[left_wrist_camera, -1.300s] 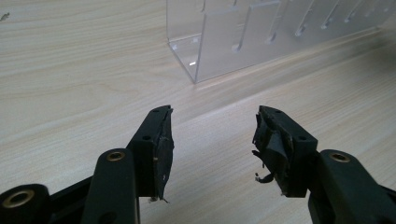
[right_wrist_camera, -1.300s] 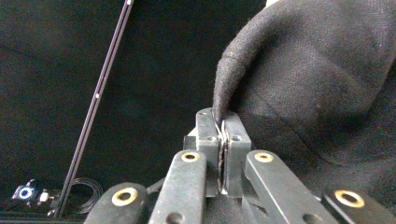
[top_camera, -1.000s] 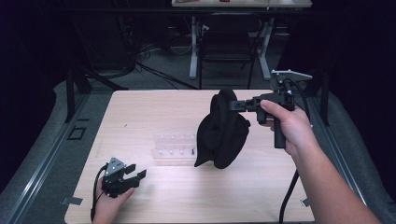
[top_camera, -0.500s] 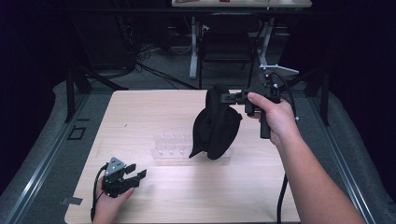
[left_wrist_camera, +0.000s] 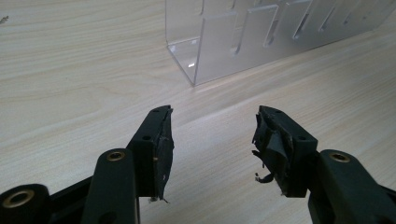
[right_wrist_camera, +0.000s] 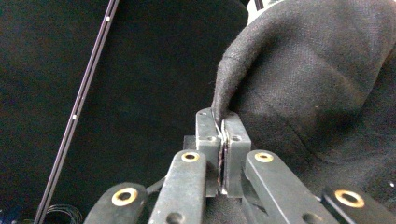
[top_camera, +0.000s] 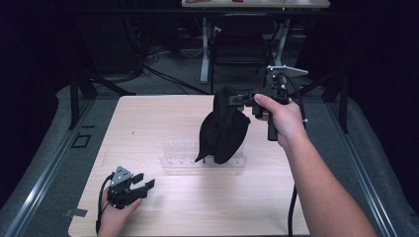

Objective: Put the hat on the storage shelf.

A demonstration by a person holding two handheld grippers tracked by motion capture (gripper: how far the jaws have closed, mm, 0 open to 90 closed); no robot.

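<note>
— Where's the black cloth (top_camera: 222, 129)?

— Centre of the high view, hanging from the right gripper (top_camera: 236, 98), whose jaws pinch its edge tight, over the clear rack (top_camera: 173, 155).

— And the left gripper (top_camera: 143, 184)?

— Lower left, jaws apart, holding nothing, low over the wooden table (top_camera: 148, 118).

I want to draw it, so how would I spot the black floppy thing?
Look at the wooden table, then at the clear rack in its middle. Hanging just above the rack is the black cloth, pinched at its top by the right gripper. It is the one soft, dark, dangling thing there.
</note>
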